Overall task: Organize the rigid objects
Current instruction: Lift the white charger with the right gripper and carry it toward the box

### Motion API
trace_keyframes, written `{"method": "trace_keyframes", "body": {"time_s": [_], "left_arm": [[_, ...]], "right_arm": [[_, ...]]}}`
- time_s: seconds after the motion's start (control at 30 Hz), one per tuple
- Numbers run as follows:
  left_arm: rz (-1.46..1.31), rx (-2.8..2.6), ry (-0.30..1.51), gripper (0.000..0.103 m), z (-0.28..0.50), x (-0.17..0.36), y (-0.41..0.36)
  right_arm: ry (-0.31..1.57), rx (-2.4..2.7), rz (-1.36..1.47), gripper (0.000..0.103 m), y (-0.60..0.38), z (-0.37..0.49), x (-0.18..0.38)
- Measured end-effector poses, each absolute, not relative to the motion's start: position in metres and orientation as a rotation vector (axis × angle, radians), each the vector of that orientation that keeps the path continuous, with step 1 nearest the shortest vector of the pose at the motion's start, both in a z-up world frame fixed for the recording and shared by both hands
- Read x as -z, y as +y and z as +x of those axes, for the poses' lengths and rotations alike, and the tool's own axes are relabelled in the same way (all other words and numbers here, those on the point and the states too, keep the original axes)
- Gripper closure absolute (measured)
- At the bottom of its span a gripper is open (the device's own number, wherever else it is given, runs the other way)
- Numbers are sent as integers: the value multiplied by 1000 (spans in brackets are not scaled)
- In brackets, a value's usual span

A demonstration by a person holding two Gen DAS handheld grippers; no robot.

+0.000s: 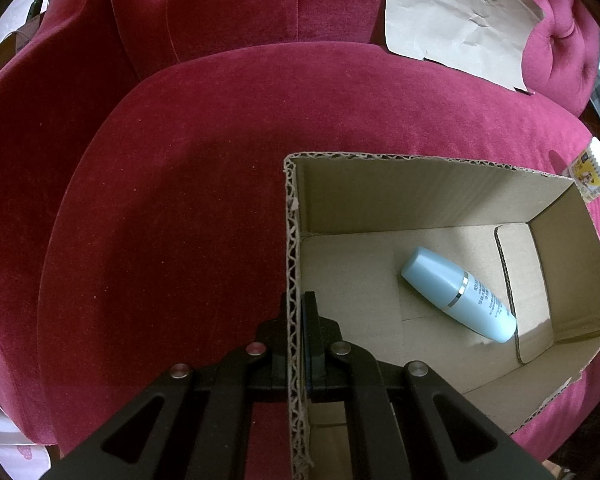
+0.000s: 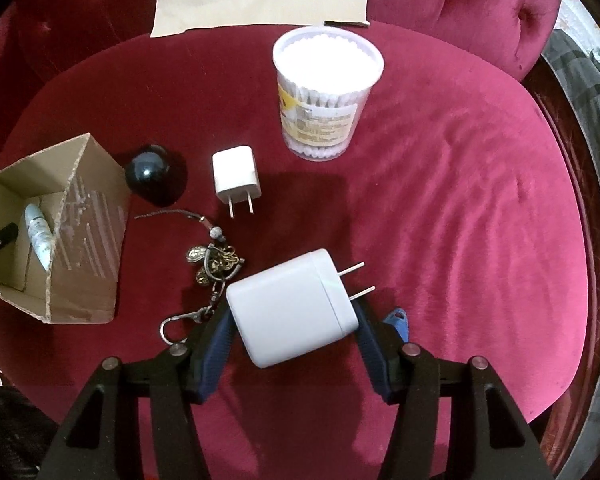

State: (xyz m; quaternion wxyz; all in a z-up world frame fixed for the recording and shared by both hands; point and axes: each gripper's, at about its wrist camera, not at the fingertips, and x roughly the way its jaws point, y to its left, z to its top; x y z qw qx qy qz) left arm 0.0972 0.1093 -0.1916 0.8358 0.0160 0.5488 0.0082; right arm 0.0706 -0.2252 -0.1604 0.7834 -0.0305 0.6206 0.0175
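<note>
Fingers of the right gripper [image 2: 293, 322] stand partly apart and clamp a large white charger [image 2: 290, 307] between their blue pads [image 2: 214, 354], its two prongs pointing up and to the right past the right finger. Just left of the left finger lies a bunch of keys [image 2: 214, 266] with a clip ring and a cord. Ahead of the fingers sits a small white charger [image 2: 236, 176], prongs toward the gripper, and to its left a black ball [image 2: 147, 166]. Farther ahead and a little right stands a clear tub of cotton swabs [image 2: 326, 92]. A blue tag [image 2: 397, 320] peeks out beside the right finger. All of these rest on a red velvet seat [image 2: 460, 200].

Well off to the left sits an open cardboard box [image 2: 86, 240]. The left gripper [image 1: 300, 320] is closed tight on the box's left wall [image 1: 294, 280], one finger inside and one outside. Inside the box, ahead and to the right of those fingers, a pale blue bottle [image 1: 458, 294] lies on its side on the floor. A sheet of brown paper [image 1: 456, 12] leans against the seat's back, far ahead.
</note>
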Motion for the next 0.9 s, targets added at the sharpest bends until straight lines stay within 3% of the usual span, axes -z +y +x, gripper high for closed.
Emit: {"method": "trace_keyframes", "body": {"time_s": [0.9], "left_arm": [[32, -19, 1165, 100, 97, 191, 109]], "right_arm": [[1221, -113, -96, 41, -199, 68, 105]]}}
